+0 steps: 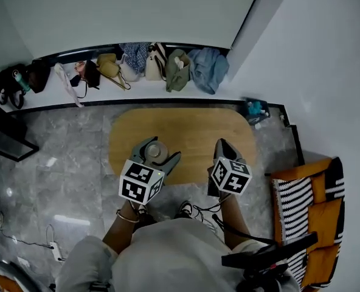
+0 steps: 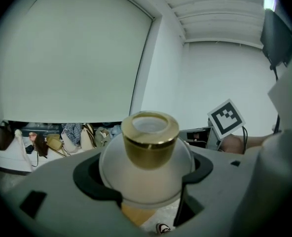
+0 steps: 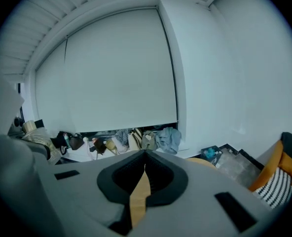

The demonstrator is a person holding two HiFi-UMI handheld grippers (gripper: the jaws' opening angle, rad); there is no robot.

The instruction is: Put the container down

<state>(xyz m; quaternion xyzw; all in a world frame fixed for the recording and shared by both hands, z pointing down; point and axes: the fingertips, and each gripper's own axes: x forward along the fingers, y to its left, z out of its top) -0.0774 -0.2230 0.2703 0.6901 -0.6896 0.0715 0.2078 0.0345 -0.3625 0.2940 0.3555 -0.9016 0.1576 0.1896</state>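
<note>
Two grippers over near edge of wooden table (image 1: pixel 186 123). Left gripper (image 1: pixel 157 153): jaws clamped round frosted container (image 2: pixel 146 174) with gold cap (image 2: pixel 150 137), held upright, cap on top. Touching tabletop or not: cannot tell. Right gripper (image 1: pixel 222 145): jaws together, nothing between, near left one but apart from container. Bags (image 1: pixel 149 62) lined along far wall, well apart from table.
</note>
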